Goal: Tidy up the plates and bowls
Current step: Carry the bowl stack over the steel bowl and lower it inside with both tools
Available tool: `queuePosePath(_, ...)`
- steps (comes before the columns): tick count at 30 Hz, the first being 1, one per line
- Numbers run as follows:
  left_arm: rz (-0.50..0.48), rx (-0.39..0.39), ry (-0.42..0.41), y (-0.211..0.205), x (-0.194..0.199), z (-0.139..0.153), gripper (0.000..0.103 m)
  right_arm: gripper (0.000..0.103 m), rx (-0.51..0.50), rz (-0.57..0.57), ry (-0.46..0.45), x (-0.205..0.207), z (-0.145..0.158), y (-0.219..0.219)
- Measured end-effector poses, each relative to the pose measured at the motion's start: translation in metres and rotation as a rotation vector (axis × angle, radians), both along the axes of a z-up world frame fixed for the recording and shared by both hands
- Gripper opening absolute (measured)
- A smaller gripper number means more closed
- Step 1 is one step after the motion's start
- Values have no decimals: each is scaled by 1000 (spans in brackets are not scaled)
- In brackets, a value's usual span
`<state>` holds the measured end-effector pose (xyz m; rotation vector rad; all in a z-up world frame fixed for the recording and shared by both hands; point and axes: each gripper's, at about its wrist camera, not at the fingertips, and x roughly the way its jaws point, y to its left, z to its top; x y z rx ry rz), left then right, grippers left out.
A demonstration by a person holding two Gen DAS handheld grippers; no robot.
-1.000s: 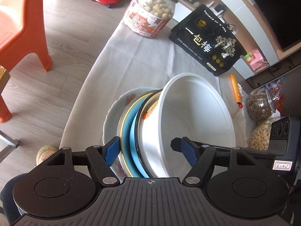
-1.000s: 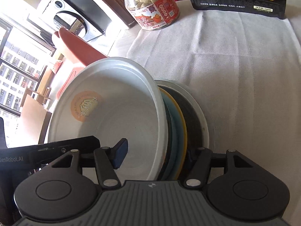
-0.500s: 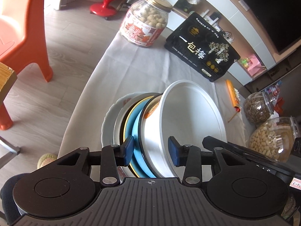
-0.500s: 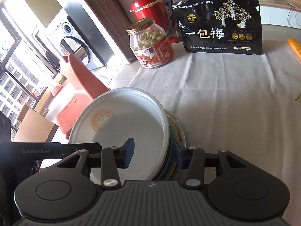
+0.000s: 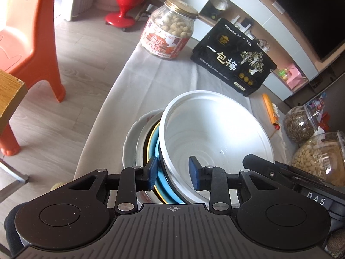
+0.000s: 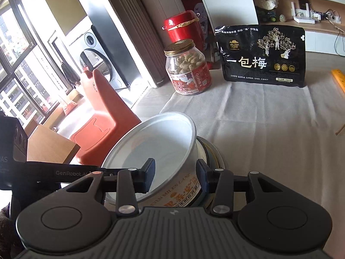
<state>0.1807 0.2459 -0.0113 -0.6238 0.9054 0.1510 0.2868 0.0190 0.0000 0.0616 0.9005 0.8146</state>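
Observation:
A white bowl (image 5: 215, 133) leans tilted on a stack of plates on the cloth-covered table. The stack holds a blue plate (image 5: 158, 181), a yellow-rimmed one and a white scalloped plate (image 5: 131, 138) underneath. My left gripper (image 5: 173, 172) is closing over the bowl's near wall and the blue plate's edge. Its left pad is at the plate edge, its right pad inside the bowl with a sliver of gap. My right gripper (image 6: 175, 173) is closing too, shut on the bowl (image 6: 159, 140) at its printed wall, one pad inside and one outside. The plates (image 6: 212, 151) peek out behind.
A peanut jar (image 5: 170, 36) and a black snack bag (image 5: 232, 58) stand at the table's far end. An orange stick pack (image 5: 269, 108) and two jars (image 5: 299, 123) sit at the right. An orange chair (image 5: 28, 32) and a wooden corner (image 5: 10, 95) are left, off the table.
My left jaws drew in from wide apart to close around the bowl wall and plate edge. My right gripper rose and tipped up, narrowing onto the bowl, which came up with it.

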Motion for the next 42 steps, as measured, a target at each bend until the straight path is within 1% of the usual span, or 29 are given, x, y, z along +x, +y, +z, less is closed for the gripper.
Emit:
queuePosePath(2, -9, 10, -24, -1, -3, 5, 32, 42, -27, -26, 2, 0, -9, 0)
queuePosePath(4, -20, 43, -37, -6, -5, 10, 32, 42, -50, -37, 9, 0, -13, 0)
queuePosePath(8, -41, 136, -34, -19, -2, 14, 32, 42, -57, -43, 10, -3, -14, 0)
queuePosePath(11, -50, 165, -32, -23, -1, 14, 32, 42, -55, -26, 5, -8, -11, 0)
queuePosePath(12, -51, 169, -32, -22, -1, 14, 32, 43, -37, -9, 24, -9, -10, 0)
queuePosePath(16, -49, 164, -31, -21, -2, 14, 32, 43, -43, -5, -10, -17, -4, 2)
queuePosePath(20, -43, 159, -35, -20, -3, 16, 32, 42, -35, -14, 21, -14, -11, -2)
queuePosePath(23, -28, 129, -63, -16, -8, 22, 27, 42, -25, -18, 25, -15, -10, -6)
queuePosePath(25, -11, 100, -94, -12, -14, 27, 27, 42, -16, -17, 25, -17, -9, -9)
queuePosePath(30, 29, 88, -139, -8, -25, 38, 26, 42, 12, -23, 6, -24, -6, -20)
queuePosePath(34, 79, 90, -171, -9, -29, 43, 26, 42, 50, -43, 12, -25, -6, -33)
queuePosePath(36, 74, 117, -157, -15, -27, 43, 26, 42, 65, -55, 15, -26, -7, -39)
queuePosePath(38, 54, 133, -123, -21, -22, 39, 26, 42, 79, -65, 24, -26, -8, -44)
queuePosePath(42, 49, 116, -57, -24, -15, 23, 26, 42, 98, -48, 53, -23, -13, -42)
